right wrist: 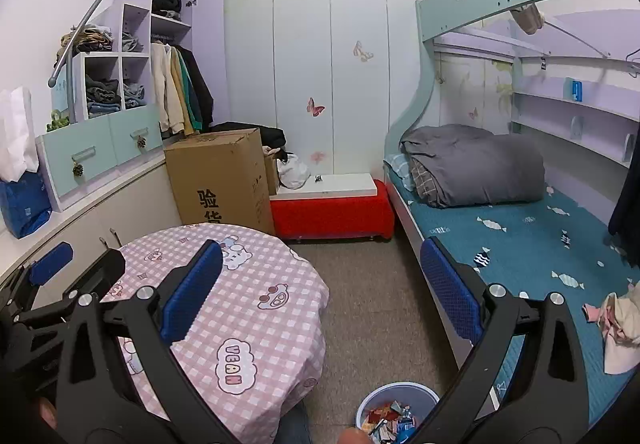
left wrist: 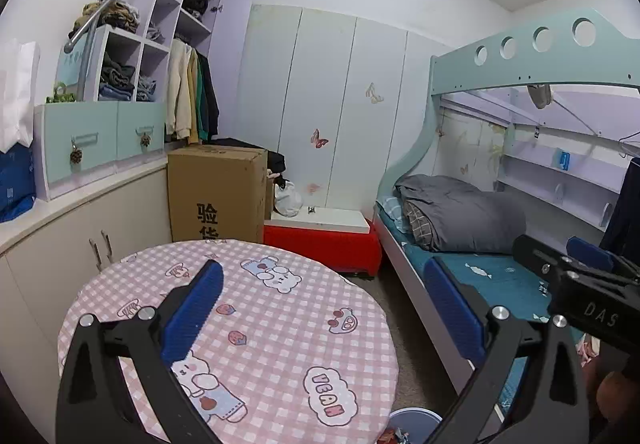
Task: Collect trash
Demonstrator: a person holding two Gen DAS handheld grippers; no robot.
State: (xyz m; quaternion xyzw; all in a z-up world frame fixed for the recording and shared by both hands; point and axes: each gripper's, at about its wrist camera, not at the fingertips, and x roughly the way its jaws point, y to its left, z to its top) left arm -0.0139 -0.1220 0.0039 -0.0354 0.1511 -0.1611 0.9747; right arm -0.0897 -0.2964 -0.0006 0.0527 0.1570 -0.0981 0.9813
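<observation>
Both tools, left tool (left wrist: 320, 308) and right tool (right wrist: 322, 296), stand released and empty above the bare checked bench (right wrist: 248, 284), while the wrapper-filled trash bin (right wrist: 396, 414) sits below, nearer the right tool.

Light: bright, even, indoor, from overhead
Shadows: soft, faint
Focus: sharp throughout, no motion blur
Distortion: strong fisheye bending; black corners at 10 and 2 o'clock

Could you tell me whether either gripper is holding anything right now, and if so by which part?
Nothing is held. The left gripper and right gripper are both open with empty space between their fingers; wrappers lie in the bin.
</observation>
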